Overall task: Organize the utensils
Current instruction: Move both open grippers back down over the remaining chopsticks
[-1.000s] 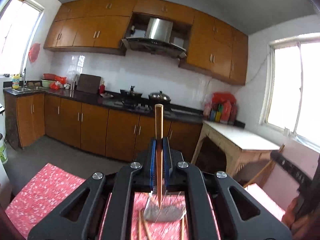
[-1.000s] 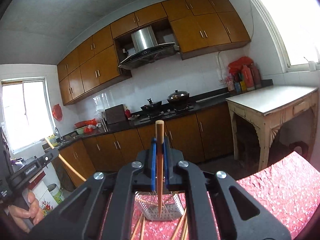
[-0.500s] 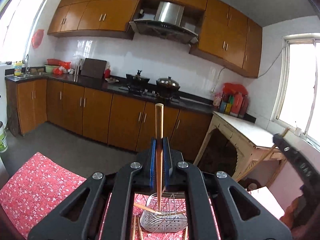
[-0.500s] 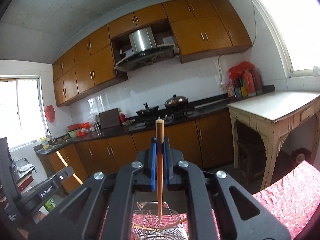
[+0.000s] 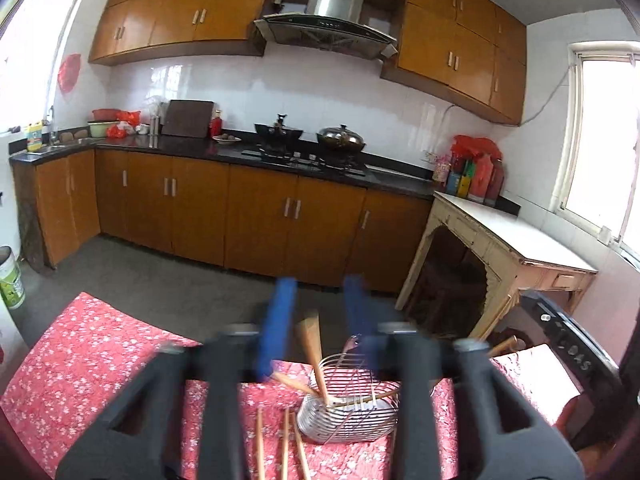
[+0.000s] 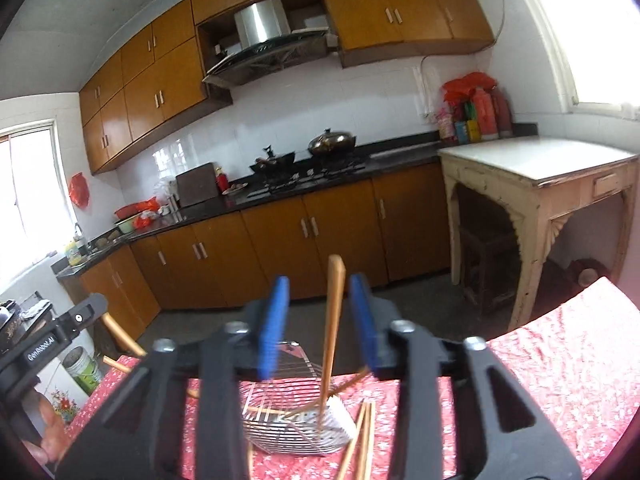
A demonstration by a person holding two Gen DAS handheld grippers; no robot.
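Observation:
A wire utensil basket stands on the red flowered tablecloth; it also shows in the right wrist view. My left gripper is open above it, and a wooden chopstick stands loose between its blue pads, tip in the basket. My right gripper is open too, with a chopstick leaning free between its pads, tip in the basket. More chopsticks lie on the cloth beside the basket, and also show in the right wrist view.
Brown kitchen cabinets and a stove counter run along the far wall. A cream side table stands at the right. The other gripper shows at the right edge of the left view and at the left edge of the right view.
Both grippers have opened and let go of their chopsticks, which have dropped tip-first into the basket. Both views have tilted down a little toward the table.

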